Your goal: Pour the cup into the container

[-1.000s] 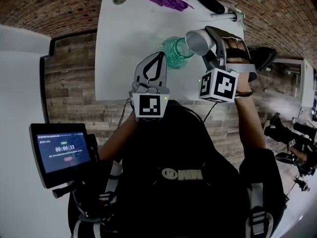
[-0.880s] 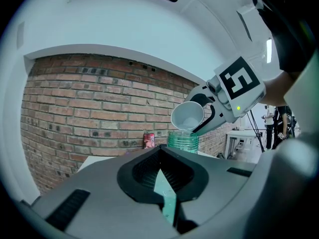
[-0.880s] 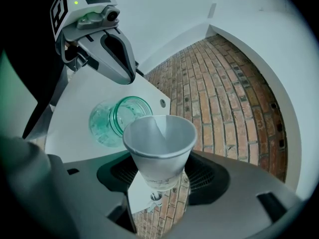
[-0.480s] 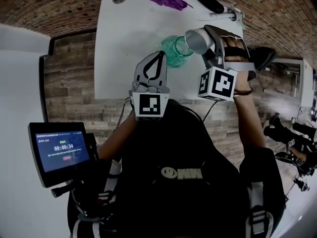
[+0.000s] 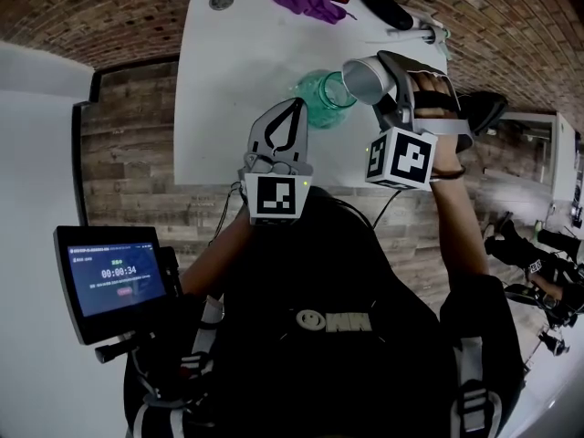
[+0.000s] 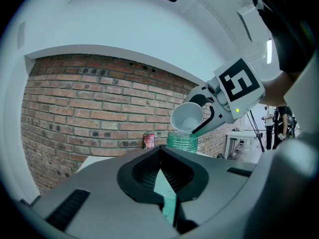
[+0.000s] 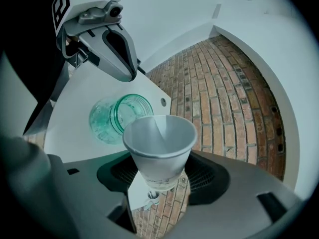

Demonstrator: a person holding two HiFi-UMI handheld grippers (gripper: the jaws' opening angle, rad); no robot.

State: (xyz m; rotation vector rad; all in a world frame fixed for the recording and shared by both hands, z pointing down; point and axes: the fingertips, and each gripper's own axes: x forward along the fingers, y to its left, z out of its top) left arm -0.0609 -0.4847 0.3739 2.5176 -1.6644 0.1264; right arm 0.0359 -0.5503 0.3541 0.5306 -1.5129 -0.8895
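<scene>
I see a white desk from above, set against a brick floor. My right tongs are clamped around the lower wall of a small white cone-shaped disposable cup, close to its narrow base. The cup is lifted off the desk and tipped steeply, with its open mouth leaning over the rim of a clear green-tinted glass jar. The jar stands upright near the middle of the desk. I cannot tell whether anything is running out of the cup; its inside looks plain white.

My left tongs are clenched on nothing. They hover just beside the jar on its near side, not touching it.

I judge the cup to be very light and thin-walled, so it could easily buckle under a hard squeeze. The stiffer part near the base, where I have it, looks like the right place to hold. The jar is probably heavier, rigid, smooth and breakable. A knock from the cup's lip or from the left tongs could shift or tip it.
</scene>
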